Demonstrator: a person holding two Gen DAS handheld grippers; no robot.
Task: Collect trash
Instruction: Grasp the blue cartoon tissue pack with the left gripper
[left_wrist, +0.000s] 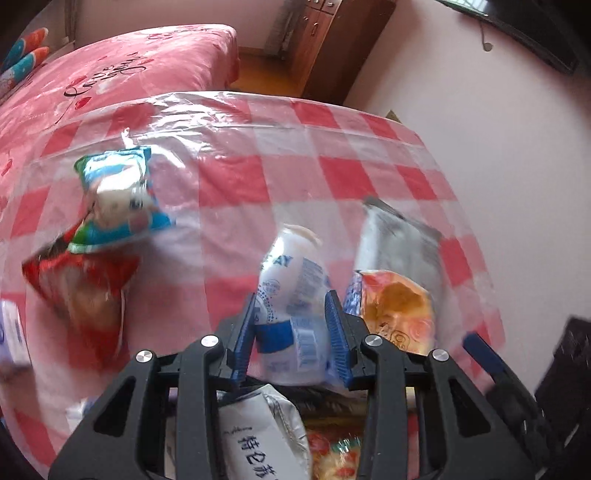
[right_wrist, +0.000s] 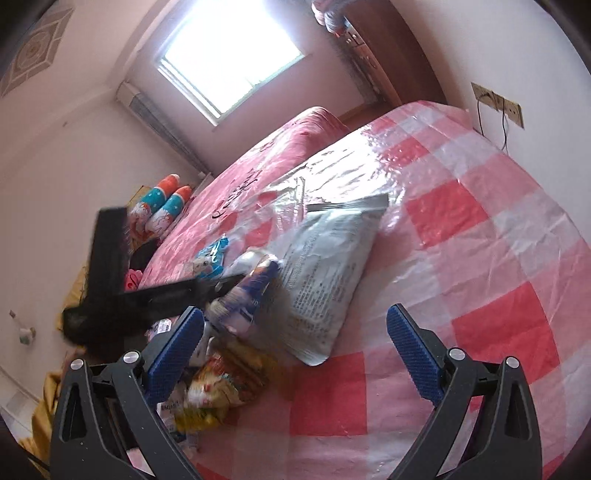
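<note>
Left gripper: pinching white bottle; smooth round body may slip. Right gripper: spread, empty, over counter.

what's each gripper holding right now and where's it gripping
The left gripper is shut on the small white bottle, with its pads clamped across the lower body, on the blue label. The right gripper is open and holds nothing.
</note>
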